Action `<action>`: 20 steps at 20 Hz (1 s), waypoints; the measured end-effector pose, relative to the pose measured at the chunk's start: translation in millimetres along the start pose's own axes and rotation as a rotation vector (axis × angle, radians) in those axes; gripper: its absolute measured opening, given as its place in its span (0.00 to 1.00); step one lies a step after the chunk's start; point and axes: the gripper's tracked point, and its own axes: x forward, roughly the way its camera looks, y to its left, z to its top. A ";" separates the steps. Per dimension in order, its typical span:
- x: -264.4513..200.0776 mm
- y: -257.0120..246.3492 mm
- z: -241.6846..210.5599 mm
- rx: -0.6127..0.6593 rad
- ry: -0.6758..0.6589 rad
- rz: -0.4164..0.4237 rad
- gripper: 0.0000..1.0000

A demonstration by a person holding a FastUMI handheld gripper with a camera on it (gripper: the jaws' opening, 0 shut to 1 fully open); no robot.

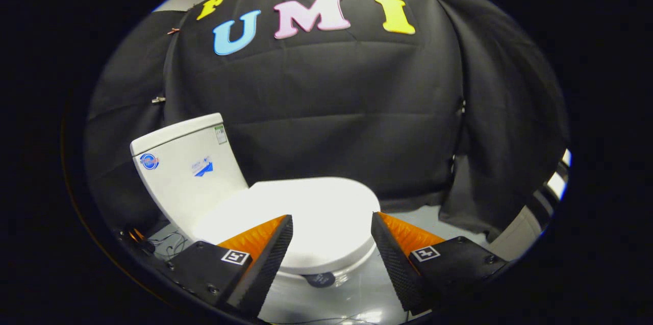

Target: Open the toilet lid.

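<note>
White porcelain sits just ahead of the gripper (331,228): a toilet (306,264) stands on a pale grey floor (423,218) in front of the black cloth wall (326,105). Its lid (301,218) is down, lying flat over the bowl and glaring under the light, so little surface detail can be made out on it. The lid's rounded front edge curves between and just beyond the 2 fingers. Behind the lid and off to the left rises the cistern (189,172), tilted in the fisheye view, with small blue stickers on its face and a small label near its upper right corner. A dark round mark (319,279) shows on the front of the bowl just under the lid's edge.

The gripper's 2 fingers (268,253) are spread wide apart, with orange backs and dark ribbed pads facing each other across the gap. Nothing is held between them, and neither finger touches the lid. Each finger mount carries a small square black-and-white marker (235,257).

Some thin cables (171,248) lie on the floor beside the cistern's base, left of the left finger.
</note>
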 end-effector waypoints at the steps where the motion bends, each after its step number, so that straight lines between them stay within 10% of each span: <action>1: 3.2 -3.1 -17.2 0.036 0.063 -0.006 0.99; 10: 19.7 -22.2 -118.2 0.359 0.376 0.020 0.79; 20: 36.3 -12.5 -133.7 0.762 0.461 0.105 0.60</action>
